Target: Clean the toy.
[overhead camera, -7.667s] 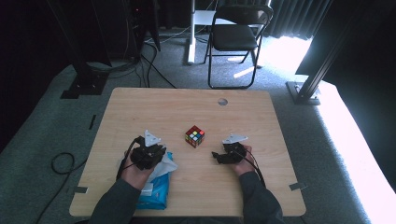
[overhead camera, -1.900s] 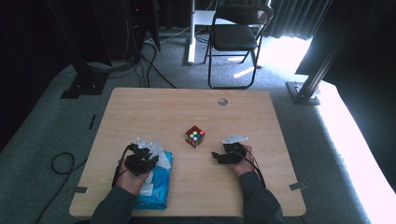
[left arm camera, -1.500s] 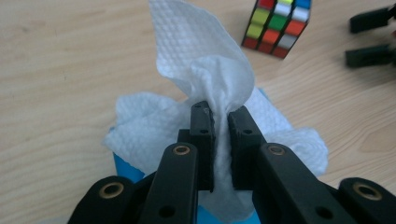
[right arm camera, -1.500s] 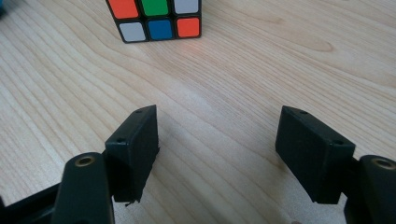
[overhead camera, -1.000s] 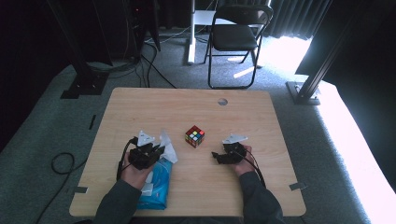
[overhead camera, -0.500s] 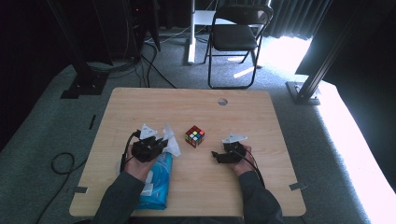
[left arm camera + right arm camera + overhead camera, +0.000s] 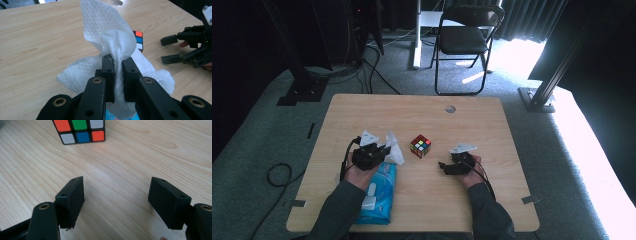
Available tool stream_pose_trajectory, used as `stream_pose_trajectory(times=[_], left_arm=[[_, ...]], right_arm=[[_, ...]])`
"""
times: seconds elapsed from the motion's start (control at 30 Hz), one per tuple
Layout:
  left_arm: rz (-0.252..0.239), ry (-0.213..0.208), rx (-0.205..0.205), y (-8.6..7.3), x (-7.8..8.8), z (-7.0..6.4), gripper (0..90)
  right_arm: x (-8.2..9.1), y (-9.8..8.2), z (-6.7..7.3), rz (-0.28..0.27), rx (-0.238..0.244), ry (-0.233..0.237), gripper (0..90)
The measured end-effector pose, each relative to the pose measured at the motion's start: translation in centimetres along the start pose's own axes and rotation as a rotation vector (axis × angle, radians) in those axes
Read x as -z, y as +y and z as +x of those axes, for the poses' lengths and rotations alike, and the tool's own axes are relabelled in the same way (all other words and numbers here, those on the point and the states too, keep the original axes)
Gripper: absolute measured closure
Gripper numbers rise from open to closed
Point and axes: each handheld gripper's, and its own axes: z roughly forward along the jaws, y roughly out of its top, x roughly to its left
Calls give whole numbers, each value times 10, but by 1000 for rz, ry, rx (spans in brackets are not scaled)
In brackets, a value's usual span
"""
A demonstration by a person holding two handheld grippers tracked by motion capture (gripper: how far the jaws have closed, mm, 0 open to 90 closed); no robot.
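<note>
My left gripper is shut on a white wet wipe, which rises crumpled from between its jaws. Under that hand lies a blue pack of wipes on the wooden table. A colourful puzzle cube sits near the table's middle, between the two grippers. My right gripper rests to the right of the cube, jaws wide open with bare wood between them; in the left gripper view this right gripper is at the far right.
A round cable hole sits near the table's far edge. Beyond the table stand a black folding chair and dark stand legs with cables on the grey floor. Bright light falls on the floor at the right.
My left gripper has moved up and to the right, toward the cube, drawing the white wipe out of the blue pack. The right gripper and the cube have stayed in place.
</note>
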Motion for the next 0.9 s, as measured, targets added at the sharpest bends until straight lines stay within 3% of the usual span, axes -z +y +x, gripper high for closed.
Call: stream_pose_trajectory(times=[0.3, 0.4, 0.43, 0.63, 0.9], left_arm=[[-13, 2, -4, 4, 0, 5, 827], [-19, 3, -7, 7, 0, 7, 827], [-20, 4, -7, 7, -1, 8, 827], [-18, 2, -11, 7, -3, 10, 827], [-11, 5, -8, 11, -1, 10, 826]], right_arm=[[-1, 1, 1, 2, -5, -6, 287], [-1, 8, 5, 57, -17, -30, 296], [-1, 10, 7, 52, -11, -46, 300], [-2, 23, 16, -7, -9, 21, 253], [-14, 34, 28, -34, 22, 56, 263]])
